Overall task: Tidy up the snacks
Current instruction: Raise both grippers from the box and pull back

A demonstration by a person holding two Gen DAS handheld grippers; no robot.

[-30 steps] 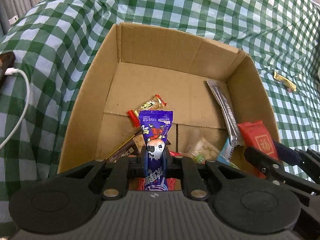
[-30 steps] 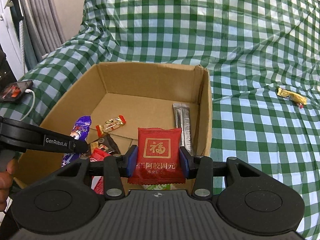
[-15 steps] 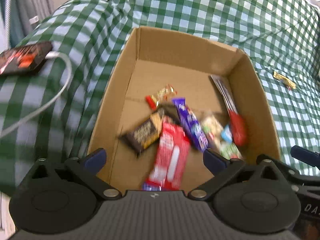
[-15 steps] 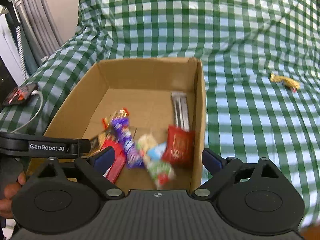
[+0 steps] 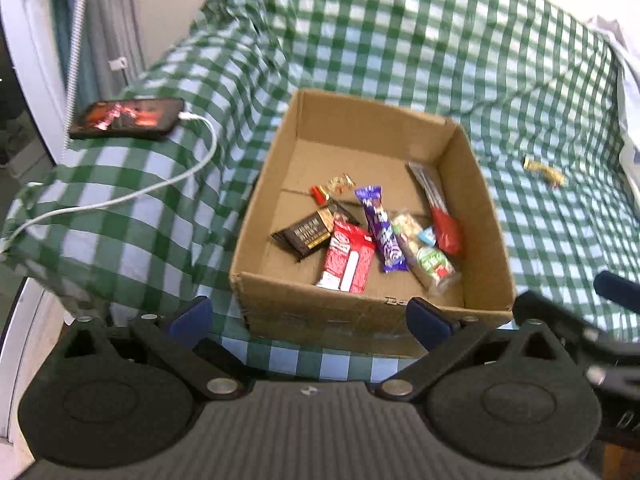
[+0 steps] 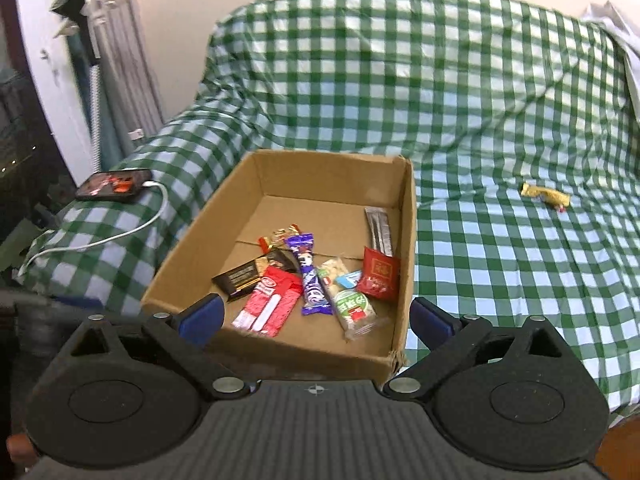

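An open cardboard box point(image 5: 360, 312) point(image 6: 304, 344) sits on the green checked cloth. In it lie the purple bar point(image 5: 382, 236) point(image 6: 310, 280), the red square packet point(image 5: 448, 232) point(image 6: 378, 274) against the right wall, a red-and-white pack point(image 5: 348, 258), a dark chocolate bar point(image 5: 310, 232), a clear nut bag point(image 5: 428, 258) and a silver sachet point(image 5: 424, 176). My left gripper point(image 5: 308, 318) is open and empty, above the box's near wall. My right gripper point(image 6: 315, 316) is still opening, with nothing between its jaws, also back above the near wall.
A gold-wrapped candy point(image 5: 544, 170) point(image 6: 544, 196) lies alone on the cloth to the right of the box. A phone point(image 5: 128, 118) point(image 6: 114, 184) with a white cable point(image 5: 168, 184) rests on the cloth at left. Curtains and a white frame stand at far left.
Both grippers opened: the left let go of the purple bar, the right let go of the red packet. Both snacks fell into the box. Both grippers pulled back and up.
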